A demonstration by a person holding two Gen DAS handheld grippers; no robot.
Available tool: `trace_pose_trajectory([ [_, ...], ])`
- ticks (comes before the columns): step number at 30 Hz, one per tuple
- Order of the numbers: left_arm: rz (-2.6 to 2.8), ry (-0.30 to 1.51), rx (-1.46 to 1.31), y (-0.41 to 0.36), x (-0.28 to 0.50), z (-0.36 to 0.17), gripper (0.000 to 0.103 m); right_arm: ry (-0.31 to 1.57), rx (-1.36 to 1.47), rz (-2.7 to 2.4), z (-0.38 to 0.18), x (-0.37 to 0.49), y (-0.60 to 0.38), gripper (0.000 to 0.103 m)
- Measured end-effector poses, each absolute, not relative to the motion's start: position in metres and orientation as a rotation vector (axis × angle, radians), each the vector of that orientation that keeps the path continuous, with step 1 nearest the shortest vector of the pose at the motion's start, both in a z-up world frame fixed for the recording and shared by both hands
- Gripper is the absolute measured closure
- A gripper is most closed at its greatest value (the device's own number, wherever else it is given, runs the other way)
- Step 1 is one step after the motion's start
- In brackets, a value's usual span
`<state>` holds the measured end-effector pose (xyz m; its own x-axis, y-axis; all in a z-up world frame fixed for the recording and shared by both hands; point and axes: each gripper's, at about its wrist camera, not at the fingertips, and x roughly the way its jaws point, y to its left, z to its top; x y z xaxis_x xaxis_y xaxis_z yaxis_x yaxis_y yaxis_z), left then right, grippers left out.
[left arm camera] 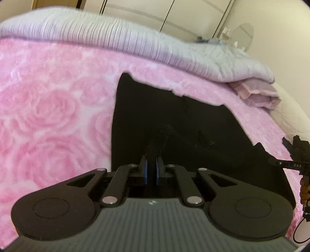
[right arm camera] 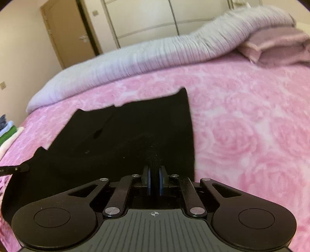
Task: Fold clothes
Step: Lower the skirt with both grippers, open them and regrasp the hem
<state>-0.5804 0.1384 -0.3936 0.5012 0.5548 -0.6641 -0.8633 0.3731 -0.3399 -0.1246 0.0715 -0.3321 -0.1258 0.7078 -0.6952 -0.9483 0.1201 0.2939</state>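
A black garment lies spread on a pink rose-patterned blanket; it also shows in the right wrist view. My left gripper is shut on a pinch of the black cloth near its lower left edge. My right gripper is shut on the black cloth near its lower right edge. The right gripper's side shows at the far right of the left wrist view, with cloth bunched by it. The left gripper's tip shows at the left edge of the right wrist view.
A grey ribbed blanket runs along the far side of the bed, with a folded mauve cloth beside it. A stack of folded clothes sits at the bed's left edge. Wardrobe doors and a wooden door stand behind.
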Motion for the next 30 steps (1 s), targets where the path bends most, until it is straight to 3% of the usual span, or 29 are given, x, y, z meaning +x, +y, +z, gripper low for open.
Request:
trace_pose_trajectory([
  [3, 0.965, 0.454, -0.818, 0.136, -0.595, -0.399, 0.091, 0.964, -0.317, 1.423, -0.342, -0.115, 0.076, 0.091],
  [4, 0.982, 0.439, -0.832, 0.128, -0.603, -0.394, 0.09, 0.982, -0.283, 1.403, -0.338, -0.111, 0.07, 0.081],
  [5, 1.003, 0.424, -0.841, 0.119, -0.612, -0.388, 0.083, 0.997, -0.256, 1.377, -0.332, -0.108, 0.062, 0.074],
  [8, 1.063, 0.381, -0.887, 0.087, -0.641, -0.372, 0.075, 1.018, -0.114, 1.313, -0.313, -0.096, 0.019, 0.062],
  [14, 1.07, 0.18, -1.263, 0.001, -0.698, -0.388, 0.063, 1.22, 0.128, 1.204, -0.319, -0.088, -0.085, 0.057],
  [20, 1.003, -0.152, -1.565, -0.02, -0.707, -0.43, 0.063, 1.457, 0.363, 1.137, -0.35, -0.094, -0.121, 0.057],
  [23, 1.004, -0.121, -1.53, -0.009, -0.702, -0.428, 0.064, 1.461, 0.447, 1.105, -0.355, -0.09, -0.115, 0.057],
  [27, 1.01, -0.06, -1.473, 0.006, -0.696, -0.425, 0.08, 1.463, 0.476, 1.076, -0.364, -0.089, -0.098, 0.057],
  [28, 1.011, -0.045, -1.458, 0.01, -0.694, -0.424, 0.083, 1.462, 0.483, 1.079, -0.366, -0.09, -0.094, 0.066],
  [29, 1.013, -0.03, -1.444, 0.014, -0.693, -0.423, 0.087, 1.452, 0.472, 1.081, -0.366, -0.09, -0.089, 0.09],
  [30, 1.014, -0.015, -1.429, 0.018, -0.691, -0.422, 0.089, 1.436, 0.433, 1.075, -0.365, -0.091, -0.085, 0.092],
])
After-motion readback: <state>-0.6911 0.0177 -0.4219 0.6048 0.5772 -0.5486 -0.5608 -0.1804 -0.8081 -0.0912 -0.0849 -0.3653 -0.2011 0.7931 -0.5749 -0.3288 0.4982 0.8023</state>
